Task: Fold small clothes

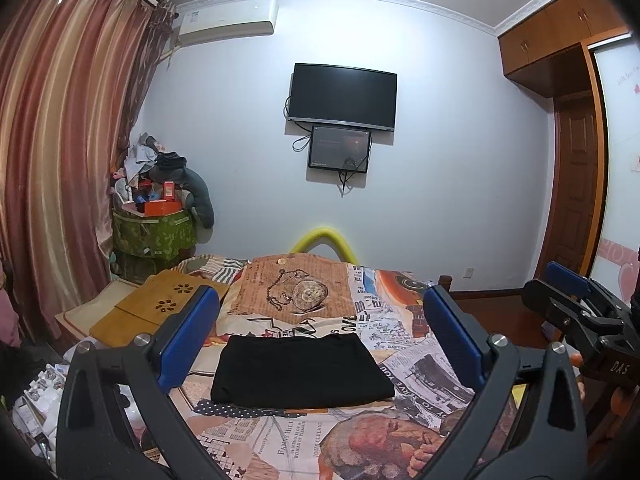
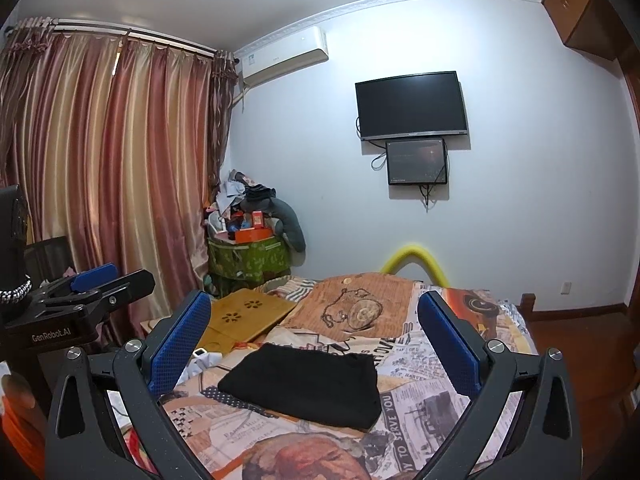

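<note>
Right now I have both grippers held above the near end of the bed, and neither one is touching anything. From the left wrist camera, my left gripper has its blue-padded fingers spread wide, with nothing between them but open air; the black garment shows in that gap, lying on the patterned bedspread beyond the tips. It is folded into a flat, roughly rectangular packet, its edges fairly straight, sitting near the middle of the bed's width and closer to the near edge than to the far one. A dark polka-dot strip in the bedspread's print runs along the garment's near edge. From the right wrist camera, my right gripper is likewise spread wide, fingers clear of the cloth, and the same black garment lies ahead of them, its near right corner slightly thicker where the layers stack. Each camera catches the other gripper at its frame edge: the right one at the far right of the left view, the left one at the far left of the right view, both well apart from the garment. Toward the bed's left edge a wooden lap tray with flower cut-outs lies flat. Beyond the bed's far edge a yellow foam arch stands up against the wall, where a dark television hangs.
</note>
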`<state>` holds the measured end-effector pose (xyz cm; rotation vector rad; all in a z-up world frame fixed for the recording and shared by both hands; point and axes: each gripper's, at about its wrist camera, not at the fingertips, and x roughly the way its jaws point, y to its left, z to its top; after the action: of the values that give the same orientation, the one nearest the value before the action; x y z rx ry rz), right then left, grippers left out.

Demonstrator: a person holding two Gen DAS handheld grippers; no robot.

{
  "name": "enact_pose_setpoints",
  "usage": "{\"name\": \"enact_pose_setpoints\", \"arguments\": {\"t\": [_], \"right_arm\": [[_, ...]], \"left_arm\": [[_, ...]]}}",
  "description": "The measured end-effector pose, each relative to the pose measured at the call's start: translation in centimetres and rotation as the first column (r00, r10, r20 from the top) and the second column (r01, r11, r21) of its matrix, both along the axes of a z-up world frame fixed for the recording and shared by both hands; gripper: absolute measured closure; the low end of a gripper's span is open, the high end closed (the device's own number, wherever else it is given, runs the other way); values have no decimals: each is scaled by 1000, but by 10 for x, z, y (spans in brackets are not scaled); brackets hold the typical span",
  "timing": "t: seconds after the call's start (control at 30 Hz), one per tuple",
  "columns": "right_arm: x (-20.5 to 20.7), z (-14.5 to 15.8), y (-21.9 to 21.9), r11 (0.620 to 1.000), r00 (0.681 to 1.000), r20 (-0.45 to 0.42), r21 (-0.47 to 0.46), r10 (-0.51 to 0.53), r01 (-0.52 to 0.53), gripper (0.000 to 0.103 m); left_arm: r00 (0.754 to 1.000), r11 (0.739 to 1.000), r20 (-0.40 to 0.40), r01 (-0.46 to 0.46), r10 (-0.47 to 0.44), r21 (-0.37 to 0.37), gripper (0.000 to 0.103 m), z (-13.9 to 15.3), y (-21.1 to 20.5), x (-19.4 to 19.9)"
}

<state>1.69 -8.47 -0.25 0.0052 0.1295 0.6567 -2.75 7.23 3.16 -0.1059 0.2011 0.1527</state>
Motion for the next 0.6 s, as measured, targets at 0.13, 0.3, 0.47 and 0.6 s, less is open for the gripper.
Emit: {"name": "enact_pose_setpoints", "arguments": {"t": [0.13, 0.3, 0.47, 0.6], "right_arm": [[0, 2, -2, 1000, 1000, -1, 3, -1, 1, 0], [0, 2, -3, 1000, 1000, -7, 7, -1, 1, 0], [-2, 4, -5, 1000, 1000, -7, 13, -3, 3, 0], [-2, 4, -5, 1000, 1000, -8, 13, -4, 4, 0]], "left_arm": [[1000, 1000, -2, 6, -6, 2, 0, -1, 2, -1], [1000, 1000, -2, 6, -6, 9, 0, -2, 3, -1], [1000, 1000, -5, 20, -20, 11, 0, -3, 2, -2], [1000, 1000, -4, 27, -27, 11, 0, -2, 1, -2]]}}
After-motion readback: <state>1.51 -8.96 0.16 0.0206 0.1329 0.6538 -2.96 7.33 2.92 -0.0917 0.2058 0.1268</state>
